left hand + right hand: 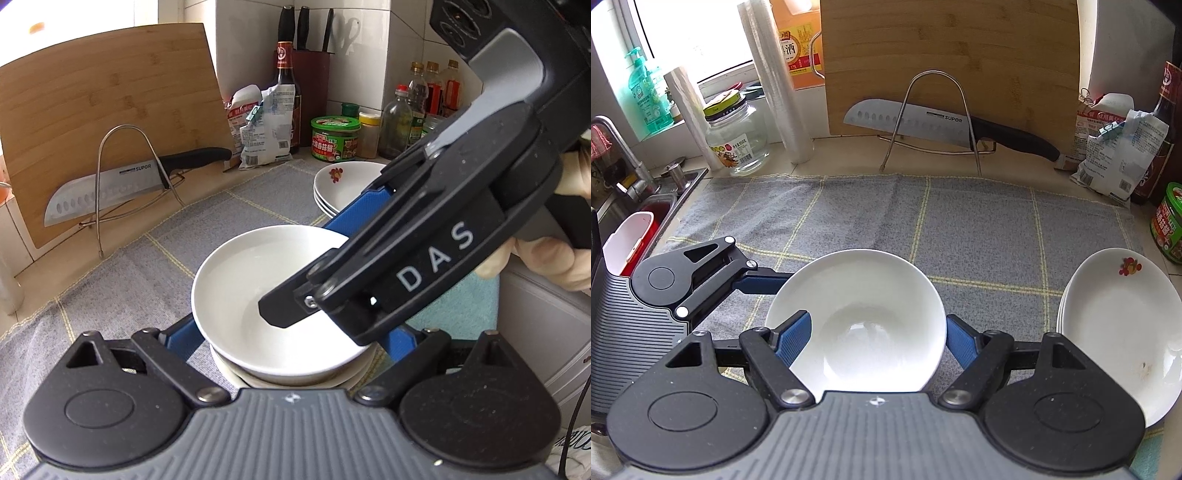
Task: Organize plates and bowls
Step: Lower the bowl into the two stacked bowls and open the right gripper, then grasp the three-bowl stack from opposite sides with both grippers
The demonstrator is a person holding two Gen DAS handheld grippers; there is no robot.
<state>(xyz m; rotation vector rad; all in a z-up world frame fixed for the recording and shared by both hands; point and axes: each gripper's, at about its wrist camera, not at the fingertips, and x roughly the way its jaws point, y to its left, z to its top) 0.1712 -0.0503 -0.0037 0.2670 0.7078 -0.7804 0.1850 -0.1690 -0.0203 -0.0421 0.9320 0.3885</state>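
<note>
Right gripper (877,341) clamps a white bowl (857,295) atop a stack (231,373) on a kitchen counter. Left gripper (291,343) straddles the stack — whether it grips cannot be told.

I am holding my right hand-held gripper (877,324) tilted steeply down, its blue fingers (792,341) clamping the white bowl (864,295) from both sides. My right hand (543,258) is wrapping its handle. My left hand-held gripper (291,338) is pointing down too, jaws spread either side of that bowl; I cannot tell whether they are pressing.
</note>
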